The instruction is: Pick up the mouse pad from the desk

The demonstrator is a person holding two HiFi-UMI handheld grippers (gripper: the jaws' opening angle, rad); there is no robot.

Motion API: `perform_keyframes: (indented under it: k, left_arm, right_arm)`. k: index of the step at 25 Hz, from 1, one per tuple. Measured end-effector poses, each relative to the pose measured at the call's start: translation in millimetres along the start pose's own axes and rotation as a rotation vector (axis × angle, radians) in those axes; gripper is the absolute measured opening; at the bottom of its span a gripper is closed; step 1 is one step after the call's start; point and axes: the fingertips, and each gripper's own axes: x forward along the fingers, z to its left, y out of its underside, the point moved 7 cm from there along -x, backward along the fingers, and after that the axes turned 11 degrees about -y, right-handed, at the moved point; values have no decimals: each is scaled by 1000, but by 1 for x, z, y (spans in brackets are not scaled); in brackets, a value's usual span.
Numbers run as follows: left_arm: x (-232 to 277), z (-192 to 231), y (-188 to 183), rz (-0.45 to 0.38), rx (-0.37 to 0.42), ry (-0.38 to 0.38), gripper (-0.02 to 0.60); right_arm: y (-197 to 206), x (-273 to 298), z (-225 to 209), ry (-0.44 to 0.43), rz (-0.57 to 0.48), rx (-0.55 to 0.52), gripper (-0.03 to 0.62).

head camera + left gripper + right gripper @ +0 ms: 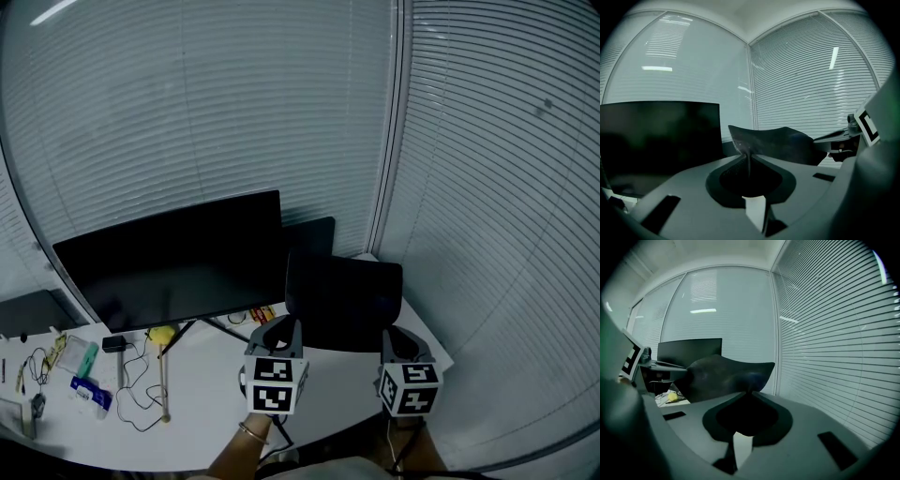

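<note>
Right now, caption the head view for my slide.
The left gripper and right gripper hold the mouse pad lifted off the desk.

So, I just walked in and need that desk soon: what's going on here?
A person holds a gripper in each hand. The left tongs and right tongs are each shut on one side of the black mouse pad. The pad is held up off the white desk, in front of the monitor, and sags between them.

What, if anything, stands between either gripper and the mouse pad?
Nothing visible does: the left gripper and right gripper are each shut on the near edge of the mouse pad, holding it above the desk.
</note>
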Motion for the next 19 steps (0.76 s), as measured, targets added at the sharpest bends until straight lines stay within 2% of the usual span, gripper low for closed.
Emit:
perform_keyframes:
  k: [19]
  left_arm:
    - [5,5,2,-14,-8,0,43]
  right_arm:
    - [0,7,2,-2,-4,-9,52]
